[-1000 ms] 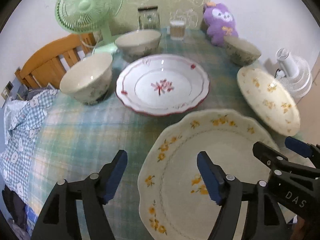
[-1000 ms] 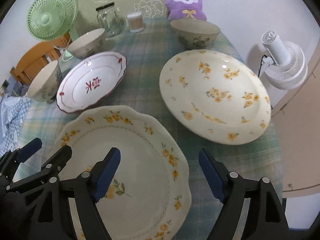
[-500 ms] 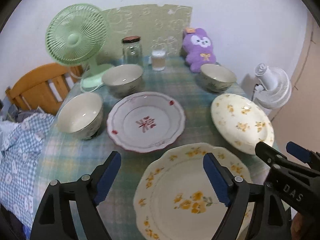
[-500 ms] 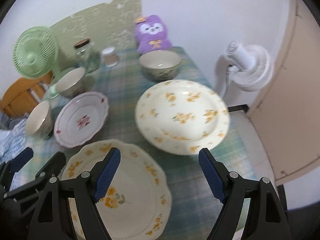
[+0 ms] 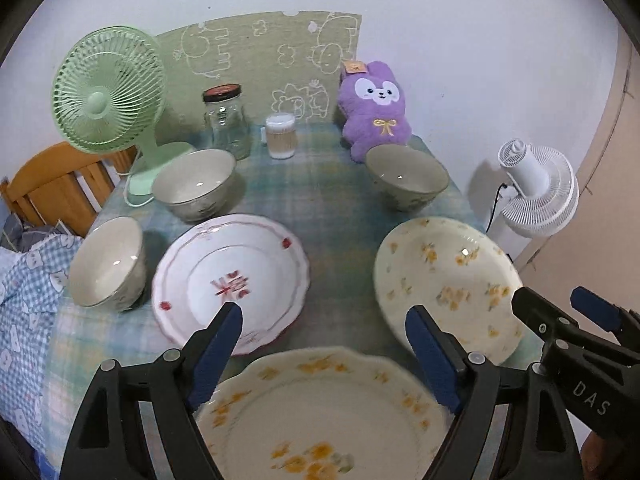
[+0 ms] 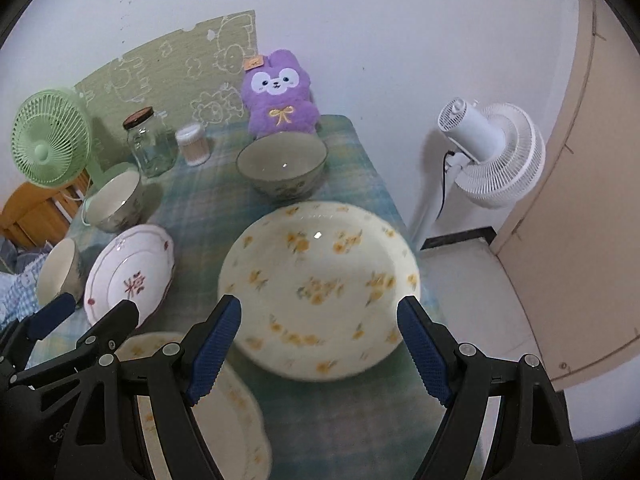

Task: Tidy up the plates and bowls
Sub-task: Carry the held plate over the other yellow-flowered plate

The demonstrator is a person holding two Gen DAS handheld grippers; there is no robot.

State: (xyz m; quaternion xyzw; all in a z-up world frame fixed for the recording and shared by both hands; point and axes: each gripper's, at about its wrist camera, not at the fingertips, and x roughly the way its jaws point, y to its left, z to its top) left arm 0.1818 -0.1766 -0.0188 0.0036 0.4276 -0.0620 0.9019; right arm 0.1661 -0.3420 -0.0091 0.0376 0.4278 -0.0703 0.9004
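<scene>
Left wrist view: left gripper [image 5: 320,356] and right gripper [image 6: 320,346] gape empty; ahead, three plates [image 5: 230,280] and three bowls [image 5: 196,188] lie unstacked.

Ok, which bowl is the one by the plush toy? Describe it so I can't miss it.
Find the purple plush rabbit at the table's far end. The bowl sits directly in front of it. It is the only bowl on the white fan's side, apart from the other two.
</scene>
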